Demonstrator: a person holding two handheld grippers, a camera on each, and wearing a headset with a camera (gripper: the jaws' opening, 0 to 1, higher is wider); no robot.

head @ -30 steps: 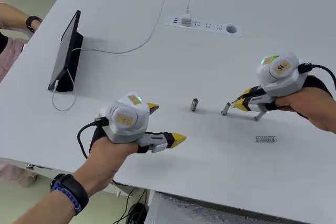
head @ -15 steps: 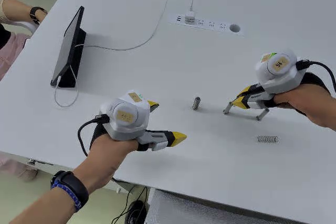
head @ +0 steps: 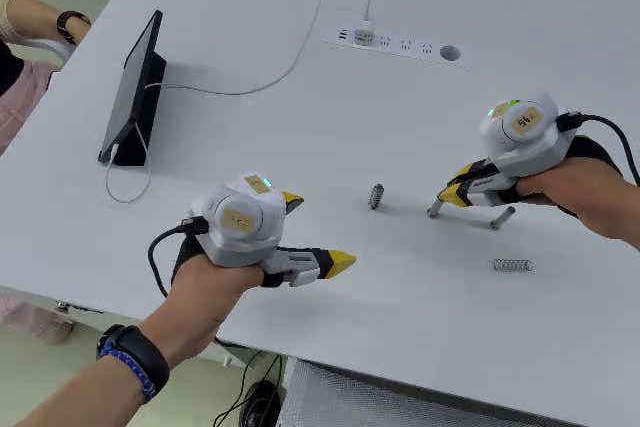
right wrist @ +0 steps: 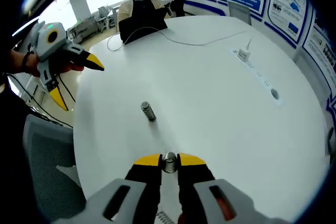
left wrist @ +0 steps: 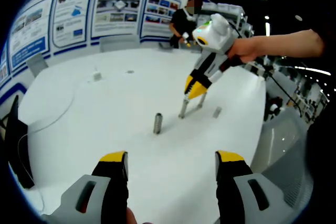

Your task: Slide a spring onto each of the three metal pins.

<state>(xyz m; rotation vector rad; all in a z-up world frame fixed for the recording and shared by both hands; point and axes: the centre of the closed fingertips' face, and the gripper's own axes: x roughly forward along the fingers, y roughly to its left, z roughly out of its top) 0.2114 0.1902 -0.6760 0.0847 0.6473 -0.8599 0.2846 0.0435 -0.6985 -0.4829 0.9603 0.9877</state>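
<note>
Hovering over the near left part of the table (head: pixel 420 342), the left gripper (head: pixel 314 232) has its jaws spread wide with nothing between them. Its yellow tips point right, toward the middle of the table.

Near right: loose spring (head: pixel 511 265) lies flat on the table, apart from everything else.

Centre, a little farther: sprung pin (head: pixel 375 196) stands upright with a spring coiled around its shaft. It is between the two grippers and neither touches it.

Right of that: right gripper (head: pixel 448 197), jaws closed on the upper end of the held pin (head: pixel 434 209). The pin slants down and to the left from the yellow tips, and its lower end appears to meet the table. In the right gripper view the pinched end looks ribbed; whether a spring sits on it cannot be told.

Just right of the held pin: third pin (head: pixel 503 217), bare, below the gripper body. Lying or propped: cannot tell.

Far left: tablet (head: pixel 130 92) stands on edge, dark.

Far centre: power strip (head: pixel 405 46) with a white plug. A white cable (head: pixel 285 72) runs from it toward the tablet.
</note>
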